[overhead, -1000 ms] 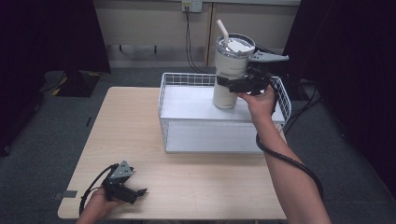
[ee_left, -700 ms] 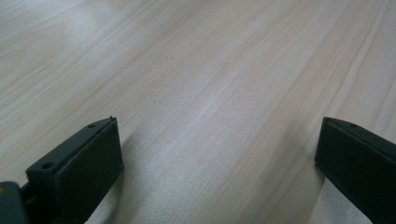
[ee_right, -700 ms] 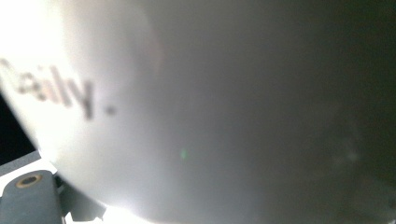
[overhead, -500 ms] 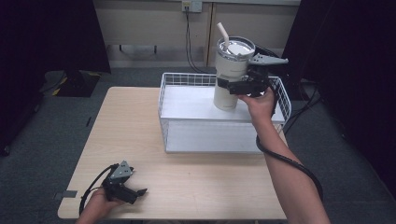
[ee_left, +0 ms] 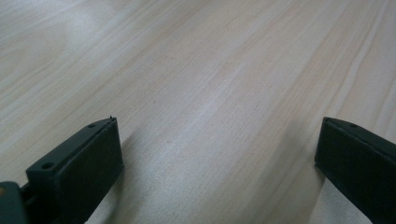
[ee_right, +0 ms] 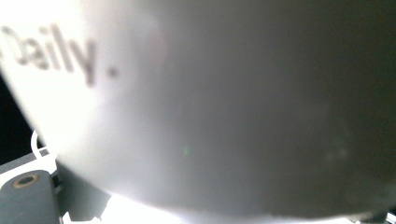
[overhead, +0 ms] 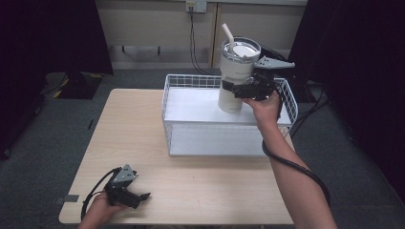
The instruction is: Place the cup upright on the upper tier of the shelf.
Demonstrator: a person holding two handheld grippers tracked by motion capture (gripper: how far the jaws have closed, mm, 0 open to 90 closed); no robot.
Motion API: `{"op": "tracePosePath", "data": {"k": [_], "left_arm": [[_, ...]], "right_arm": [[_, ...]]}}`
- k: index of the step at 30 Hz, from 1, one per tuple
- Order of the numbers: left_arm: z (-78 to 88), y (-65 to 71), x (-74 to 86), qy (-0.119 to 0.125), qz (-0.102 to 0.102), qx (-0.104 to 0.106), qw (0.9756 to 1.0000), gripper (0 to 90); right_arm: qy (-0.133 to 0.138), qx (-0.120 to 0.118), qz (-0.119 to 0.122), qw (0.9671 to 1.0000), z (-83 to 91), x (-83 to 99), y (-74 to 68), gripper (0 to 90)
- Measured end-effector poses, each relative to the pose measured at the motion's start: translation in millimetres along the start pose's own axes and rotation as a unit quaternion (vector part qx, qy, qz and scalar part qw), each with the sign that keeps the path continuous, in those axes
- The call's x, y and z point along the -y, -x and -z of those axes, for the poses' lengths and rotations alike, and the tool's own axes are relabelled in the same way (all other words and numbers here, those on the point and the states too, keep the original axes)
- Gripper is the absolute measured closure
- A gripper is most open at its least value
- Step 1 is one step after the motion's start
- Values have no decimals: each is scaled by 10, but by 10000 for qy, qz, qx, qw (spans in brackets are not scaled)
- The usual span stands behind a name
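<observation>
White tumbler (overhead: 236,76) with straw, upright, held over wire basket (overhead: 191,138), off its floor. Your right gripper (overhead: 234,89) fingers pinch tumbler mid-body. Step looks like lift-out; next, carry clear over rim, keep upright. Left gripper (overhead: 138,196) rests on desk (overhead: 143,124), fingers spread, empty.

Light wooden table (overhead: 143,143) as the landmark, its pale grain close up (ee_left: 196,93). On its far right part, a white wire basket (overhead: 165,102), solid white floor inside. Under and around the table, grey carpet (overhead: 57,124). Just off its near left corner, a small strip of tape (overhead: 65,199). Beyond its far edge, a wall outlet (overhead: 196,5) with a black cord (overhead: 192,33) hanging down. To either side, dark curtains (overhead: 47,38).
</observation>
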State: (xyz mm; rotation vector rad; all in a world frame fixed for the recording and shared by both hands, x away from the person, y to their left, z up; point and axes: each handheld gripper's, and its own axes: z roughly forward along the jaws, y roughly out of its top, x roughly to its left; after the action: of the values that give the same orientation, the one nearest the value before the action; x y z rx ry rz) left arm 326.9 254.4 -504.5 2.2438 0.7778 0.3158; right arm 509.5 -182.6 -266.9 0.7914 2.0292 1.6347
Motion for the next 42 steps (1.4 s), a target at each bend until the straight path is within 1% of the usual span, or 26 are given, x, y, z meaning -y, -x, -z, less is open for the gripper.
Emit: {"op": "tracePosePath", "data": {"k": [4, 9, 11, 12, 16, 21, 25, 29, 33, 36, 37, 38, 40, 41, 42], "left_arm": [[0, 0, 0, -1, 1, 0, 10000, 1], [0, 0, 0, -1, 1, 1, 10000, 1], [0, 0, 0, 2, 2, 2, 10000, 1], [0, 0, 0, 0, 1, 1, 10000, 1], [0, 0, 0, -2, 0, 0, 10000, 1], [0, 0, 0, 3, 0, 1, 10000, 1], [0, 0, 0, 0, 0, -1, 10000, 1], [0, 0, 0, 3, 1, 2, 10000, 1], [0, 0, 0, 0, 0, 0, 10000, 1], [0, 0, 0, 0, 1, 0, 10000, 1], [0, 0, 0, 0, 1, 0, 10000, 1], [0, 0, 0, 1, 1, 1, 10000, 1], [0, 0, 0, 1, 1, 0, 10000, 1], [0, 0, 0, 3, 0, 2, 10000, 1], [0, 0, 0, 0, 2, 0, 10000, 1]], "right_arm": [[16, 4, 28, 10000, -1, 12, 0, 88], [17, 88, 72, 9999, -7, 24, -19, 86], [-120, 89, 87, 9999, -11, 27, -14, 83], [-142, 83, 74, 9998, -11, 35, -14, 83], [-130, 120, 134, 9998, 9, 53, -24, 85], [-97, 29, -31, 9999, 8, 92, 3, 82], [-93, 51, -24, 9999, 15, 101, -2, 83], [-142, 3, -105, 9998, 29, 126, 6, 82], [-183, -15, -122, 9998, 39, 145, 13, 81], [-264, 24, -40, 9996, 52, 154, 6, 83], [-264, 24, -40, 9996, 52, 154, 6, 83], [-356, 6, -38, 9994, 63, 176, 13, 83], [-365, 8, -32, 9993, 73, 183, 13, 83], [-361, 21, 1, 9993, 82, 186, 10, 84], [-426, 40, 53, 9991, 103, 200, 2, 84]]}}
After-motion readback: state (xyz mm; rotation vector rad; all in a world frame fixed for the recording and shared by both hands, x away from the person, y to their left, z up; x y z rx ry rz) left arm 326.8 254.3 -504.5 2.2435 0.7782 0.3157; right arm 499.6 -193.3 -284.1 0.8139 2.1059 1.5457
